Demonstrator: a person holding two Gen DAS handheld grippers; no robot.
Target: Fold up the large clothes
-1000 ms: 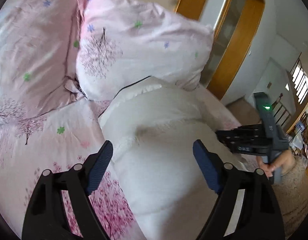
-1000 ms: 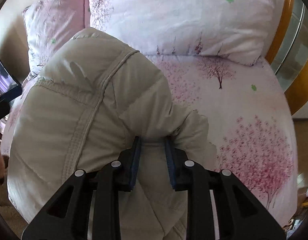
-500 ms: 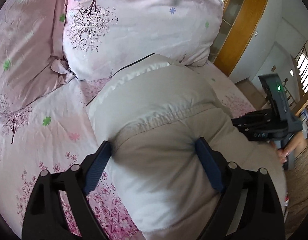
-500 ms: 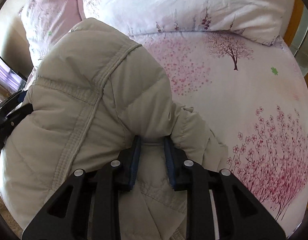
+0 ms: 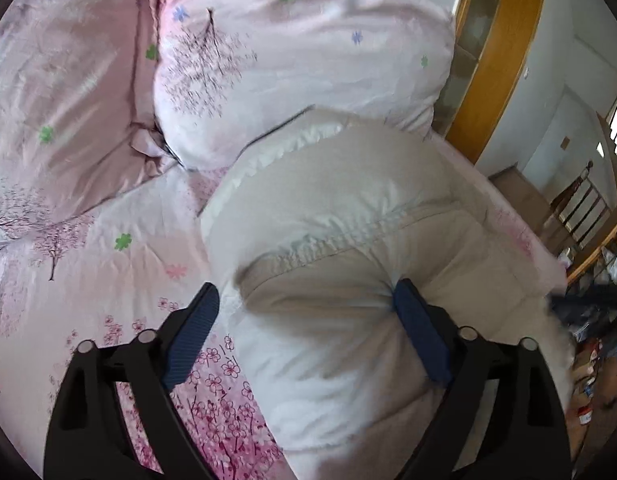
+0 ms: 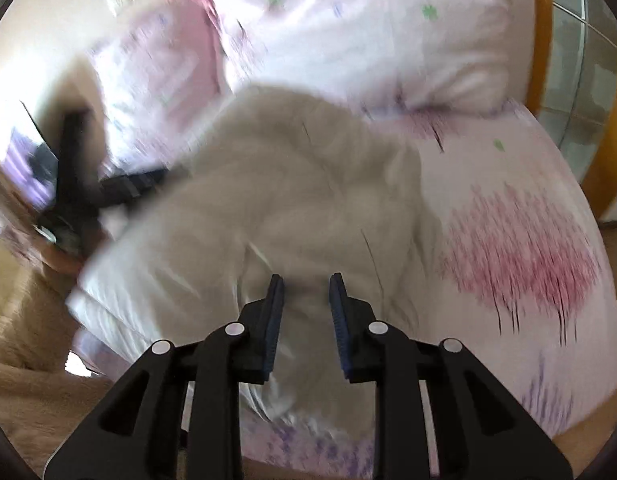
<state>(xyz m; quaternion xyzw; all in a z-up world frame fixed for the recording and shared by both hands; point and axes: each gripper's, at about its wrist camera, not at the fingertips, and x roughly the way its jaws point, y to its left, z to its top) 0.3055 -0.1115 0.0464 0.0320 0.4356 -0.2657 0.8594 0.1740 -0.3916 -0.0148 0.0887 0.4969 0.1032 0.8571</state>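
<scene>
A puffy beige jacket lies bunched on the pink floral bed, its far end against a pillow. My left gripper straddles a thick quilted roll of it and its jaws are closing. The right pad dents the fabric and the left pad's tip touches the roll's edge. In the blurred right wrist view the jacket spreads ahead of my right gripper. That gripper is shut narrow, with a fold of the jacket filling the gap between its pads.
Two pink pillows lean at the head of the bed. A wooden door frame stands to the right, with a cluttered floor beyond the bed edge. A beige fuzzy cover lies off the bed's near left side.
The right gripper has swung fast with its fold, blurring its view, and the jacket's tall hump has dropped flatter. The left gripper stays straddling the roll.
</scene>
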